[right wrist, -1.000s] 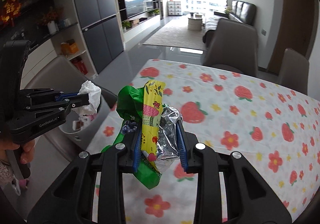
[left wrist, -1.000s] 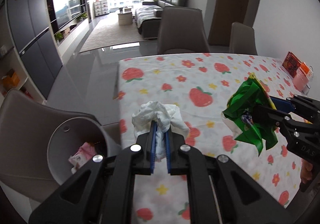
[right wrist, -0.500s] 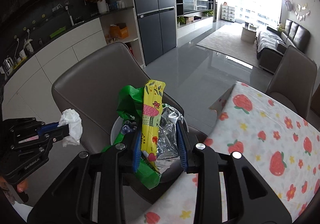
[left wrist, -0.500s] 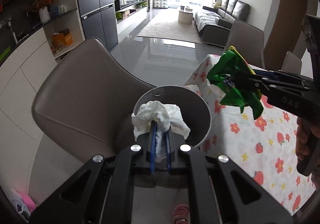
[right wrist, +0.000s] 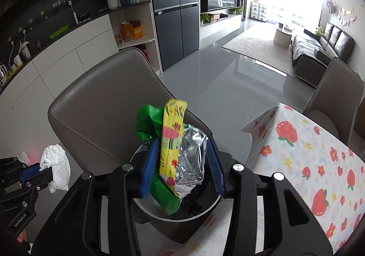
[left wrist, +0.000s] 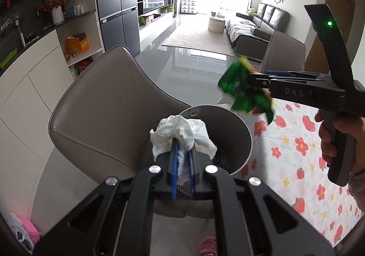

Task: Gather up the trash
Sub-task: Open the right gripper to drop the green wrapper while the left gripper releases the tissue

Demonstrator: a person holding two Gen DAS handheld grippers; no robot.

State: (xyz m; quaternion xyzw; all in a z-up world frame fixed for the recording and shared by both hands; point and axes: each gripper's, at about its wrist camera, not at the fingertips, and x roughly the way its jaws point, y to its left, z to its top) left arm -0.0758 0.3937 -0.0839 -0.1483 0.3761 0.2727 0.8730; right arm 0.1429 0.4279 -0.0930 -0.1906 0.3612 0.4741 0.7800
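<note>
Between the blue pads of the left gripper [left wrist: 182, 164], closed tight, sits a crumpled white tissue [left wrist: 182, 132], hanging over the mouth of the grey trash bin [left wrist: 247, 139]. At two o'clock from it in the left wrist view, the right gripper [right wrist: 180, 164] is opening its jaws; a yellow snack wrapper [right wrist: 172, 139], a green wrapper [right wrist: 148, 122] and silver foil [right wrist: 191, 155] stand between them, directly above the bin. Behind the bin at eleven o'clock is a taupe chair [right wrist: 95, 105]; at three o'clock, the bench [right wrist: 319, 164] with its strawberry cloth.
</note>
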